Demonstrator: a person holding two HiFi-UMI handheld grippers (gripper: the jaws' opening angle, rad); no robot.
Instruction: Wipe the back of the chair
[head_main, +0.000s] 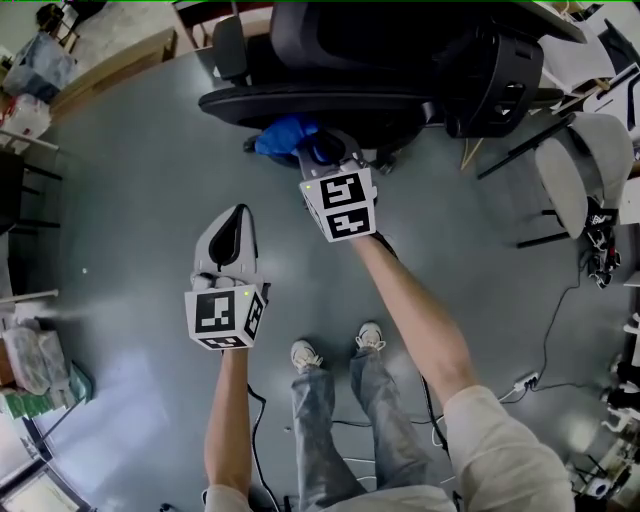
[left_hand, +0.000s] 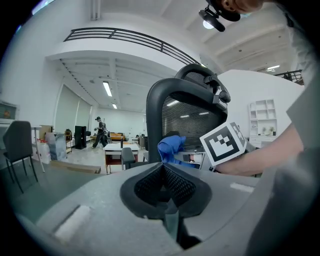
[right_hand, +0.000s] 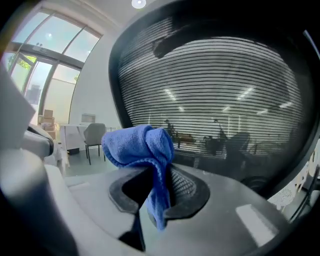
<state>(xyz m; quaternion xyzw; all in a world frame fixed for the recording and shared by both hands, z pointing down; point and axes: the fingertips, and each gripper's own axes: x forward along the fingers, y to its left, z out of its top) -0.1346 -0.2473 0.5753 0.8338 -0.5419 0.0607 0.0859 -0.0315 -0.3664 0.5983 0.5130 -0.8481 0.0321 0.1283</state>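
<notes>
A black office chair (head_main: 390, 70) with a mesh back (right_hand: 220, 105) stands at the top of the head view. My right gripper (head_main: 322, 152) is shut on a bunched blue cloth (head_main: 285, 136), held against the lower back of the chair. In the right gripper view the blue cloth (right_hand: 142, 150) hangs between the jaws right in front of the mesh. My left gripper (head_main: 232, 232) hangs lower and to the left, apart from the chair, jaws closed on nothing. The left gripper view shows the chair back (left_hand: 185, 120) and the blue cloth (left_hand: 171, 148) ahead.
A grey chair (head_main: 590, 160) stands at the right beside cables on the floor (head_main: 545, 350). Bags and boxes (head_main: 35, 360) line the left edge. A person's feet (head_main: 335, 350) stand below the grippers. A white table (left_hand: 120, 149) stands far behind the chair.
</notes>
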